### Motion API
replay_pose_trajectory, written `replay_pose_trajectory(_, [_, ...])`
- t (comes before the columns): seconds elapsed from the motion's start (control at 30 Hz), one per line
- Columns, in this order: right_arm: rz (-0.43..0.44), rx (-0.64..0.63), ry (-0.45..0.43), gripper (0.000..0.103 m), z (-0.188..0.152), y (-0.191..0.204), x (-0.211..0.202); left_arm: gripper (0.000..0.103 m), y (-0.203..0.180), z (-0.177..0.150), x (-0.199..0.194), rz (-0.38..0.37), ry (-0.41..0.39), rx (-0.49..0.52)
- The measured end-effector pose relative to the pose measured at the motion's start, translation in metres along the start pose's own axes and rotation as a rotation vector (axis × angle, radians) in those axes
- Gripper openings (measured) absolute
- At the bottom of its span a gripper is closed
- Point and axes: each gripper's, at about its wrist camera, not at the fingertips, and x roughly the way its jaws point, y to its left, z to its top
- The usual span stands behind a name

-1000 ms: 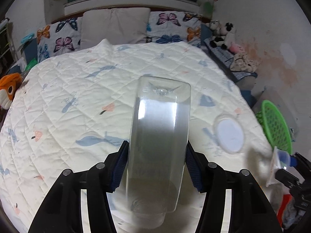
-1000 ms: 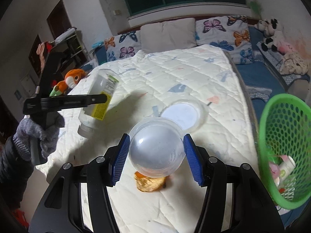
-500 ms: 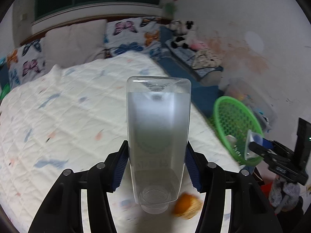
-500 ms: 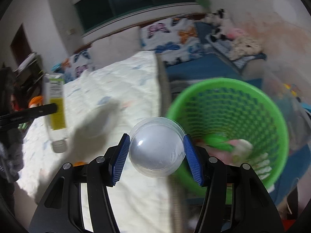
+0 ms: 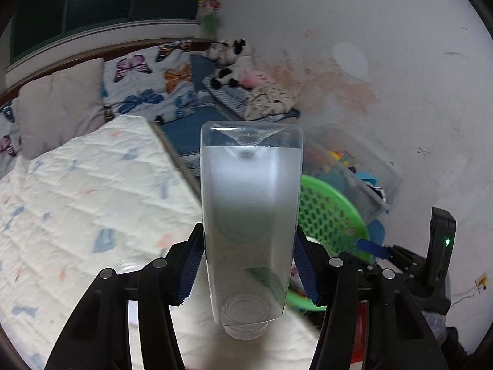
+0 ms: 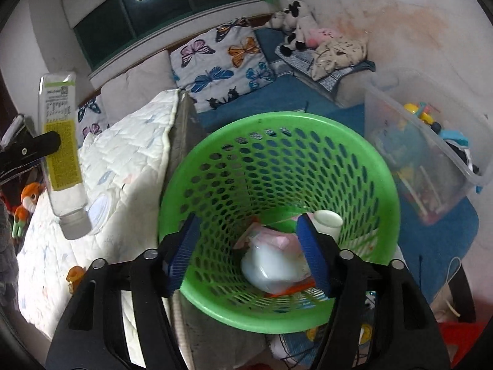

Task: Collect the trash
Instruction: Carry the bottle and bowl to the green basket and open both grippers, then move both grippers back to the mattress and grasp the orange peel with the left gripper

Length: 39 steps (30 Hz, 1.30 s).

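Observation:
My left gripper (image 5: 248,274) is shut on a clear plastic bottle (image 5: 249,215), held mouth toward me above the bed edge; the bottle with its yellow label also shows in the right wrist view (image 6: 61,151). My right gripper (image 6: 248,252) is open and empty above the green mesh basket (image 6: 379,178). The clear round cup (image 6: 271,265) lies blurred inside the basket on other trash, with a white cup (image 6: 328,219) beside it. The basket also shows behind the bottle in the left wrist view (image 5: 332,212).
The quilted bed (image 6: 129,160) carries a clear round lid (image 6: 100,206) and an orange scrap (image 6: 74,276) near its edge. A clear storage box of toys (image 6: 425,154) stands right of the basket. Butterfly pillows (image 6: 222,64) and plush toys (image 6: 295,24) lie behind.
My right gripper swung from the bed over the basket, opened, and the clear cup dropped in. My left gripper turned right toward the basket with the bottle.

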Motion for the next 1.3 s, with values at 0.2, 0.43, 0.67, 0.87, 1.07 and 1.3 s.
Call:
replay_pose_trajectory(0.2, [-0.001, 0.016, -0.016, 0.071, 0.0, -0.014, -0.009, 0.054, -0.027, 0.008, 0.031, -0.042, 0.009, 0.009])
replay_pose_trajectory(0.43, [0.008, 0.05, -0.04, 0.074, -0.008, -0.032, -0.023, 0.054, -0.048, 0.006, 0.073, -0.071, 0.051, -0.01])
replay_pose_trajectory(0.67, [0.014, 0.076, -0.046, 0.074, -0.011, -0.044, -0.028, 0.055, -0.056, -0.005, 0.105, -0.09, 0.11, -0.053])
replay_pose_trajectory(0.87, [0.027, 0.094, -0.043, 0.074, -0.013, -0.047, -0.028, 0.066, -0.058, -0.011, 0.105, -0.089, 0.116, -0.039])
replay_pose_trajectory(1.07, [0.04, 0.072, -0.046, 0.074, -0.014, -0.035, -0.03, 0.066, -0.048, -0.019, 0.083, -0.054, 0.098, -0.017])
replay_pose_trajectory(1.3, [0.068, 0.045, -0.045, 0.074, -0.015, -0.015, -0.031, 0.066, -0.014, -0.034, 0.045, 0.015, 0.068, -0.033])
